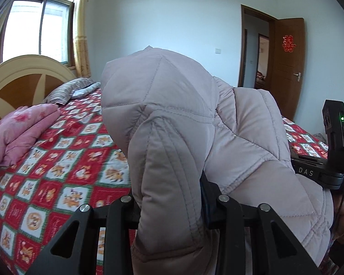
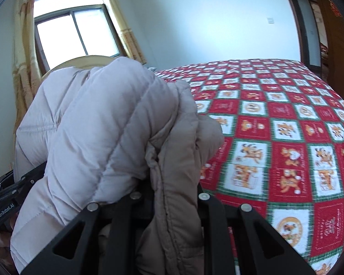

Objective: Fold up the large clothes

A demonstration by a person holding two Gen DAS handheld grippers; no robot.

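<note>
A large pale beige quilted padded jacket (image 1: 183, 119) is lifted above the bed. My left gripper (image 1: 169, 204) is shut on a thick fold of it, which bulges up between the jaws and hides the fingertips. The right gripper body shows at the right of the left wrist view (image 1: 334, 137). In the right wrist view my right gripper (image 2: 174, 194) is shut on another bunched edge of the jacket (image 2: 107, 133); the fingertips are hidden by fabric. The left gripper body shows at the lower left of that view (image 2: 9, 197).
A bed with a red, white and green patterned cover (image 2: 286, 137) lies below. A folded pink quilt (image 1: 18, 133) and a striped pillow (image 1: 68, 89) lie near the headboard (image 1: 27, 78). A window (image 1: 36, 27), curtains and an open wooden door (image 1: 289, 64) are behind.
</note>
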